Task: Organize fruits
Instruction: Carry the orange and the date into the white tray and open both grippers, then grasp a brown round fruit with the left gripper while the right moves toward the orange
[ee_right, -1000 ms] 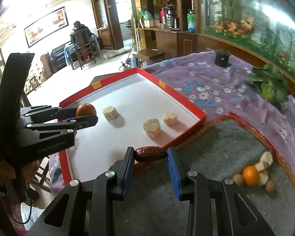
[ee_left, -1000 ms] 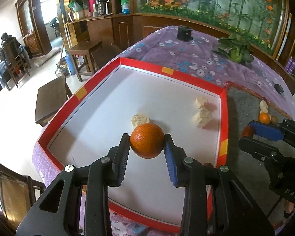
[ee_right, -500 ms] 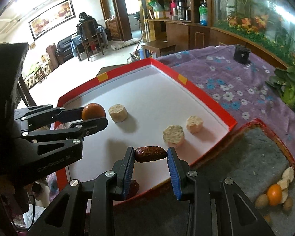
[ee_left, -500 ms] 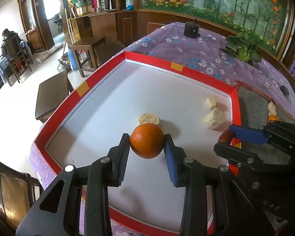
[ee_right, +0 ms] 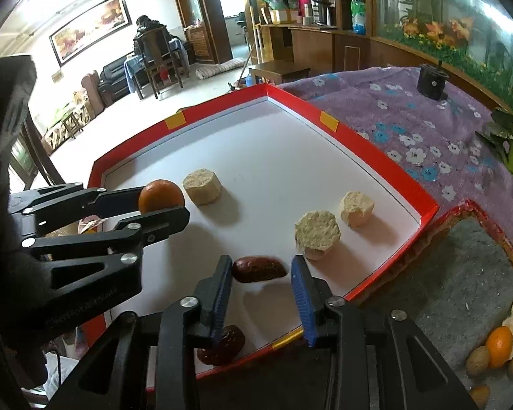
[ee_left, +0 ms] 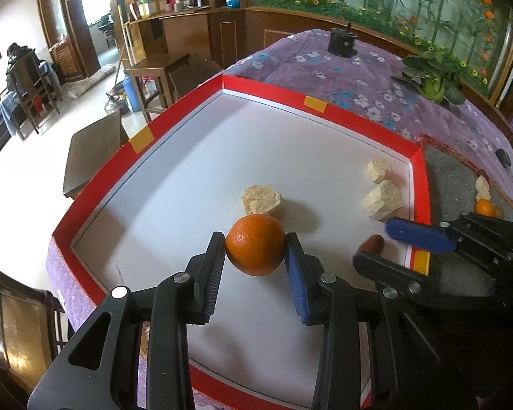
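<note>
A red-rimmed white tray point(ee_left: 256, 85) lies on the purple flowered cloth. My left gripper point(ee_left: 254, 239) is shut on an orange point(ee_left: 255, 249) just above the tray floor, close behind a beige cake point(ee_left: 261, 200). In the right wrist view my right gripper point(ee_right: 261, 263) is low over the tray's near right corner. Its jaws are opening, and a dark red date point(ee_right: 260, 269) lies on the white floor between them, with a gap at the right pad. A second date point(ee_right: 222, 345) lies under the left finger. The left gripper point(ee_right: 162, 201) with the orange point(ee_right: 160, 195) shows at the left.
Two more beige cakes point(ee_right: 318, 230) point(ee_right: 357, 208) sit by the tray's right wall. To the right, a grey mat point(ee_right: 461, 273) holds another orange point(ee_right: 499, 341), nuts and pale pieces. A black cylinder point(ee_left: 340, 41) and a green plant point(ee_left: 431, 82) stand on the cloth.
My right gripper moved left over the tray's rim and lower, then its jaws widened and the date came to rest on the tray floor. My left gripper kept the orange and barely moved.
</note>
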`<state>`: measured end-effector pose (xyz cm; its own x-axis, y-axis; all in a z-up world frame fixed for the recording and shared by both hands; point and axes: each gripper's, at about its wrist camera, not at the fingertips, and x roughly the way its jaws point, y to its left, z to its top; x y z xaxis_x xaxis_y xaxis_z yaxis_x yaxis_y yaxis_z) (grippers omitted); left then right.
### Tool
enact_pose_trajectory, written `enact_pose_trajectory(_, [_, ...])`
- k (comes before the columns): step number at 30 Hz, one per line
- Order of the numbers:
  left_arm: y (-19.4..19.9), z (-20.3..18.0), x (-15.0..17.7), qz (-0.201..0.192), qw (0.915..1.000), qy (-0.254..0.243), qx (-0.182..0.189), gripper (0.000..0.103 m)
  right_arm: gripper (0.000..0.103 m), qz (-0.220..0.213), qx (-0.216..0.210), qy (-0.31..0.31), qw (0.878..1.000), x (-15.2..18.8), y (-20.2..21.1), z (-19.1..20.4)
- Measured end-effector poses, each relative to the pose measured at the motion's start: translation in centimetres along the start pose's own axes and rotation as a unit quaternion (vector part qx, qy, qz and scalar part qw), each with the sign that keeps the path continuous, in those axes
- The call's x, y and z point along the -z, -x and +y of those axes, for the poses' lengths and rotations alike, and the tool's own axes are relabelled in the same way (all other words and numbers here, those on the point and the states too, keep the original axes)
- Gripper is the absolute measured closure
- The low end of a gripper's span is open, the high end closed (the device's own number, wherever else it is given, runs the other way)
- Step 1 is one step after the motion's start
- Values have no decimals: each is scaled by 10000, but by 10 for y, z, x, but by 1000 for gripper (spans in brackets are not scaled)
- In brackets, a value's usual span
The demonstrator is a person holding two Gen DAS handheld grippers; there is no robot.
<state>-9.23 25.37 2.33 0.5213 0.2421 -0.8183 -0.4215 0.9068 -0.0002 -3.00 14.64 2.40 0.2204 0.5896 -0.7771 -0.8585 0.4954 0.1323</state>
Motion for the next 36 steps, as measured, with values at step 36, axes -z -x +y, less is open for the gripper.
enact_pose_trajectory(36, [43,-142,6,-371,9909,-953,873,42,50,-531,1276,-1194,9832,106,126,-82])
